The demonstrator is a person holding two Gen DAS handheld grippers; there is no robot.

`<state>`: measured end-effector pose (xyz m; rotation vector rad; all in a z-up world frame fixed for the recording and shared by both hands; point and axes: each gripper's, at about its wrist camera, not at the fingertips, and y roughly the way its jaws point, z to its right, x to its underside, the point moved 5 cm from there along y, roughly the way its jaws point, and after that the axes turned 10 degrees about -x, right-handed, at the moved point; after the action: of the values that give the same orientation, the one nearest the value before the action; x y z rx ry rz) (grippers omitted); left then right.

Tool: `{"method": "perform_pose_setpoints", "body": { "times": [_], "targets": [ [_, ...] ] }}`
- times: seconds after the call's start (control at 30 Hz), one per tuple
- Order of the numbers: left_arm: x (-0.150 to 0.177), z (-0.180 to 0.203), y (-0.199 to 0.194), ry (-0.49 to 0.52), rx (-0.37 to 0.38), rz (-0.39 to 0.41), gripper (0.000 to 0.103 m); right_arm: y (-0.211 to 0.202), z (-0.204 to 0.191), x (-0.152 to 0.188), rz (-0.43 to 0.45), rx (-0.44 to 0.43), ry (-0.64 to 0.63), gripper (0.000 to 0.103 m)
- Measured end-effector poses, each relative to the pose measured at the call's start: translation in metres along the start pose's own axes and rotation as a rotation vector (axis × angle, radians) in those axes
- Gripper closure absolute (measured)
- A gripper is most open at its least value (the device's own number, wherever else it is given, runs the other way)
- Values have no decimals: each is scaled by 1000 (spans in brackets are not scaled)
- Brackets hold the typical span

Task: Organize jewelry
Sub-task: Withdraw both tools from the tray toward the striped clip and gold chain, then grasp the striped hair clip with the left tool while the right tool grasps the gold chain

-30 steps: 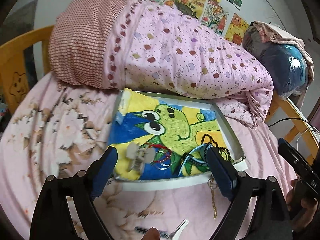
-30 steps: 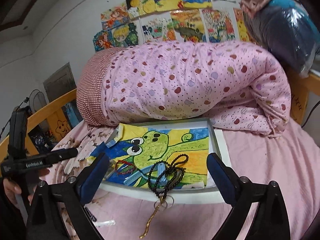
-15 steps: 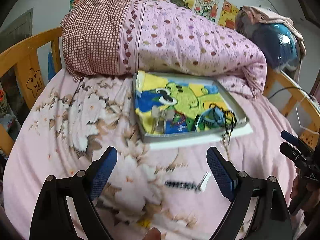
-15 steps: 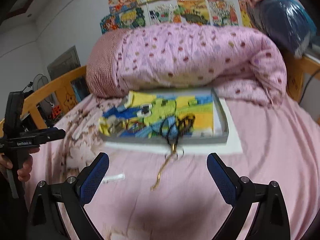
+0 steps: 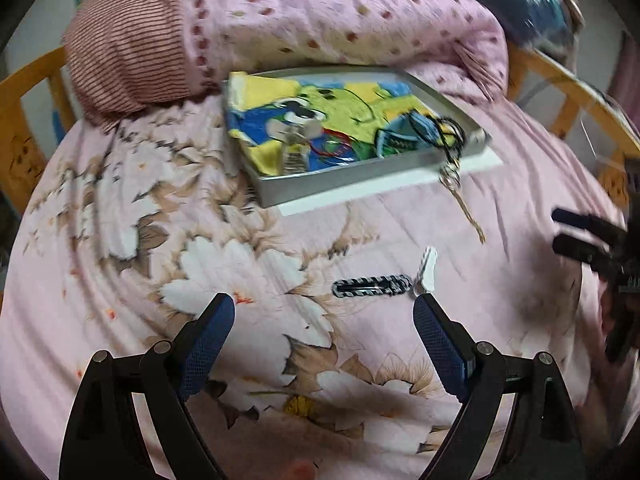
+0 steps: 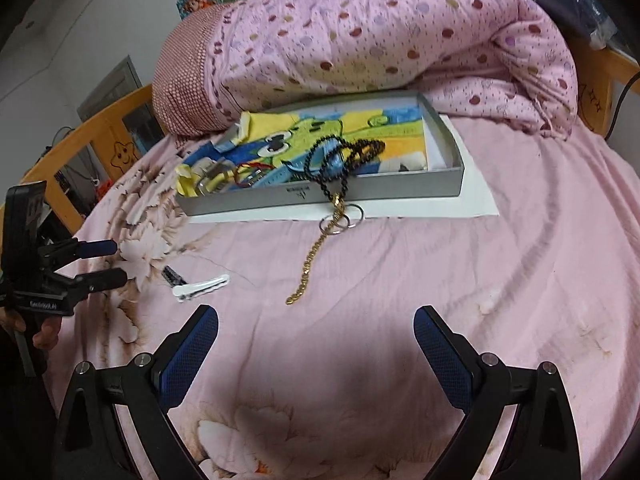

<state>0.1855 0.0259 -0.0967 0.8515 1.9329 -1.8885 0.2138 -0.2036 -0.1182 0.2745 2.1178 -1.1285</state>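
I take the grey tray (image 6: pixel 372 191) as my landmark; it lies on the pink floral bedsheet (image 6: pixel 460 280), just in front of the rolled polka-dot quilt (image 6: pixel 380 36), and is lined with a green cartoon drawing (image 6: pixel 320 130).

Inside the tray I note a black bead necklace (image 6: pixel 340 154) draped over the near wall, red bangles (image 5: pixel 334 146) toward its left part, and a silvery item (image 5: pixel 294 148) beside them that I cannot identify through the blur.

A gold chain (image 6: pixel 310 264) hangs from the beads at the near wall, passes through metal rings (image 6: pixel 340 220), and trails away from the tray onto the sheet.

Farther from the tray, to the left of the chain's end, lie a white hair clip (image 6: pixel 202 288) and a black patterned hair clip (image 5: pixel 372 286), touching end to end.

My left gripper (image 5: pixel 324 336) has its tongs wide apart, empty, above the sheet short of the clips. My right gripper (image 6: pixel 316 344) is likewise spread and empty, near side of the chain.
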Motion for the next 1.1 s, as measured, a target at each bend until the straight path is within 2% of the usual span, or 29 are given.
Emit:
{"method": "perform_pose_setpoints", "body": {
  "times": [0.17,0.3,0.5,0.6,0.67,0.77,0.93,1.1],
  "targets": [
    [4,10,13,92,29,10,16,15,4,-2,-36,-8,-5,4],
    [3,14,26,148,60,11,16,25,4,-8,-57,-19,-18,15],
    [4,24,38,288,87,47,17,42,1,-14,-99,-38,-48,32],
    [6,30,42,344,92,66,25,54,0,-16,-120,-41,-56,37],
    [7,33,46,370,94,74,35,60,1,-19,-129,-40,-54,40],
    [8,36,54,377,121,61,46,72,3,-22,-142,-29,-54,47],
    [4,39,58,376,150,72,60,86,1,-24,-149,-20,-70,51],
    [2,43,61,372,162,69,68,91,-2,-22,-147,-13,-81,71]
  ]
}}
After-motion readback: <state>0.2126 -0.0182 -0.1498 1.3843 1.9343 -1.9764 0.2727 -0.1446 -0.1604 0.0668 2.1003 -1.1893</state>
